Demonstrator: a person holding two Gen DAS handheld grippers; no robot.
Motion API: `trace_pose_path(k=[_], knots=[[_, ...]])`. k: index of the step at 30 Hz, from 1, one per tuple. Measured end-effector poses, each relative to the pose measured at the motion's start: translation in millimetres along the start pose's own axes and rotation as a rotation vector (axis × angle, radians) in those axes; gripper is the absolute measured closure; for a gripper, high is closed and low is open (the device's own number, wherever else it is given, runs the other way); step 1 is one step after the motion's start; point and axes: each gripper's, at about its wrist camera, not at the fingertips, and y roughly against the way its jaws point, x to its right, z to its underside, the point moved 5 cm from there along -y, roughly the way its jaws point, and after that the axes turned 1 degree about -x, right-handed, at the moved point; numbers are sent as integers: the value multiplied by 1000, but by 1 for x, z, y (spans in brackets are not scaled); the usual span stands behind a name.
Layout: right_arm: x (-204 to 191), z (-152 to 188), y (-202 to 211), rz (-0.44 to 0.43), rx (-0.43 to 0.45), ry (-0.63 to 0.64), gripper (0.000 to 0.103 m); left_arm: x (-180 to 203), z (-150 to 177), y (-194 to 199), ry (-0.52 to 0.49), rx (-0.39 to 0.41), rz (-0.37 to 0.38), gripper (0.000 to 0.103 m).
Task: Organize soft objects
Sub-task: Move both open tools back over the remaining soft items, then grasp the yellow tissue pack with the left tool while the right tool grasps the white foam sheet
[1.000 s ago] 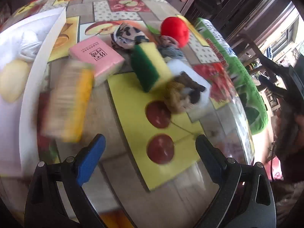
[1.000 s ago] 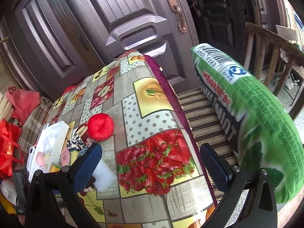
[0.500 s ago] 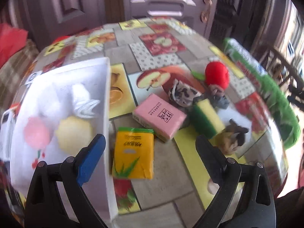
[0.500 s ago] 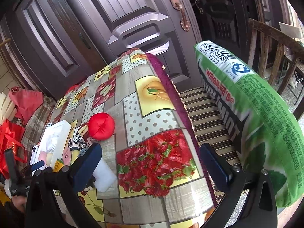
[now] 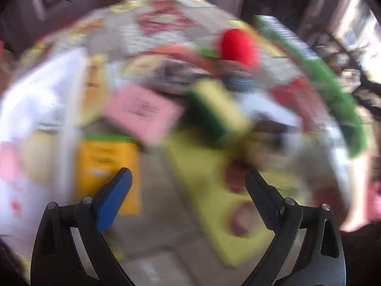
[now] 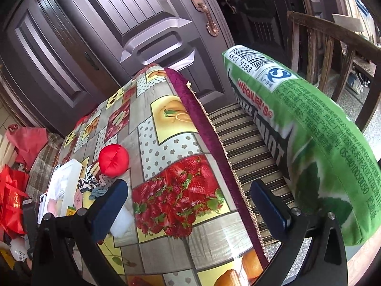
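The left wrist view is blurred by motion. My left gripper (image 5: 188, 186) is open and empty above the table. Ahead of it lie an orange tissue pack (image 5: 107, 164), a pink tissue pack (image 5: 142, 109), a green-and-yellow sponge (image 5: 219, 112) and a red plush ball (image 5: 238, 45). A white bin (image 5: 31, 109) at the left holds a yellow and a pink soft item. My right gripper (image 6: 188, 202) is open and empty over the table's right edge. The red ball (image 6: 113, 159) and the white bin (image 6: 62, 186) also show in the right wrist view.
A big green Wrigley's pillow (image 6: 316, 138) stands on a striped seat (image 6: 247, 147) right of the table. The fruit-print tablecloth (image 6: 164, 128) covers the table. Dark doors stand behind. A wooden chair (image 6: 331, 47) is at the far right. Red bags (image 6: 14, 197) lie at the left.
My left gripper has swung right and lower toward the packs and sponge; its view is now blurred. My right gripper has barely moved.
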Motion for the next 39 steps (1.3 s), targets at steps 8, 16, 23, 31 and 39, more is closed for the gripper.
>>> trace_pose_path(k=[8,16,23,31,39], knots=[[-9,-5,3,-17,8,36,0,-36,-20,60,32,171,-150,7],[2,-1,3,-3,-7,11,0,-55,-21,21,32,40,-105,7],[12,1,4,4,-5,-33,0,-65,-24,1,82,20,-243,7],[-25,5,-10,-65,-27,103,0,-2,6,-16,3,-46,-35,7],[-104,31,-75,-61,-111,504,0,-29,16,5,140,13,-57,8]])
